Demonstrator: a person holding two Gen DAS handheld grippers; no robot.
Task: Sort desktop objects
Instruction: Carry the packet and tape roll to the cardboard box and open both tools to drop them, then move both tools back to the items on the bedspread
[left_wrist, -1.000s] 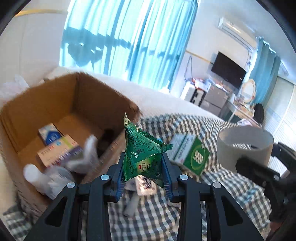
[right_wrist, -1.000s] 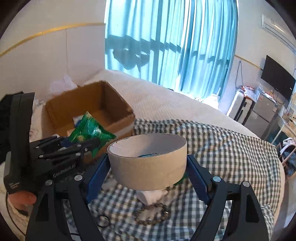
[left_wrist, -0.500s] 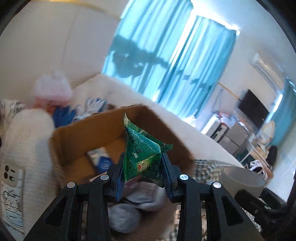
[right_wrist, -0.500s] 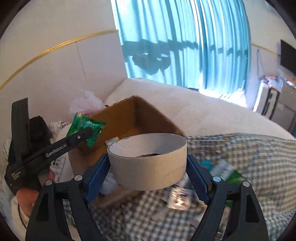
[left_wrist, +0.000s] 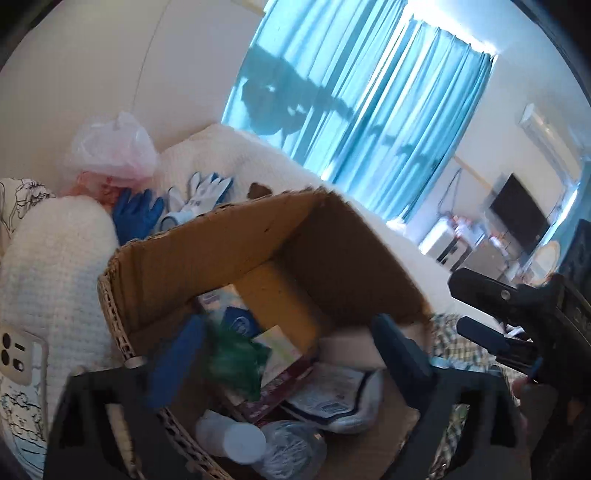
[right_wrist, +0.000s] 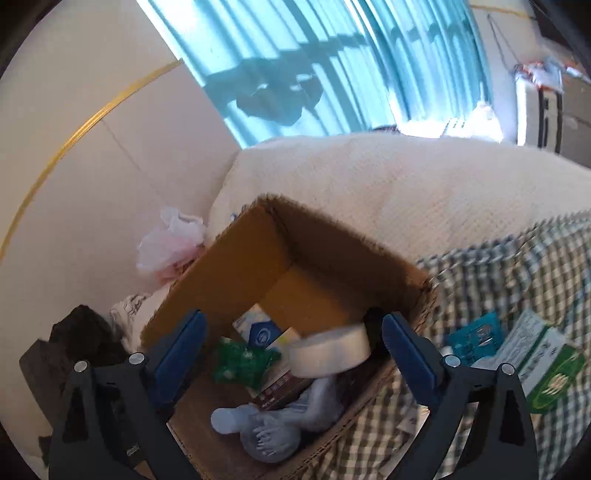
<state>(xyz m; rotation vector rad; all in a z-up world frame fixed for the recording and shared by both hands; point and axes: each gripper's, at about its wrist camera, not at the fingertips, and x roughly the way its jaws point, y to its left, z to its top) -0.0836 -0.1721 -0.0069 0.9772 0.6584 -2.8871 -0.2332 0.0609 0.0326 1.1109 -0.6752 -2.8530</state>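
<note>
Your left gripper (left_wrist: 288, 354) and right gripper (right_wrist: 295, 354) are both opening wide, gripping nothing, above the cardboard box (right_wrist: 236, 266). Inside it the tape roll (right_wrist: 328, 350) tilts, its axis leaning; the green packet (right_wrist: 243, 360) lies crumpled just beside it.

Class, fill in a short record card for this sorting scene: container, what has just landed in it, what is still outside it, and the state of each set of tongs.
container: cardboard box, open top, on the bed
dropping in: green snack packet; cardboard tape ring, blurred
also in the box: clear plastic bottle; small blue-and-white carton
outside the box: green-and-white carton and teal sachet on the checked cloth
left tongs: jaws opening, nothing gripped
right tongs: jaws opening, ring released
</note>
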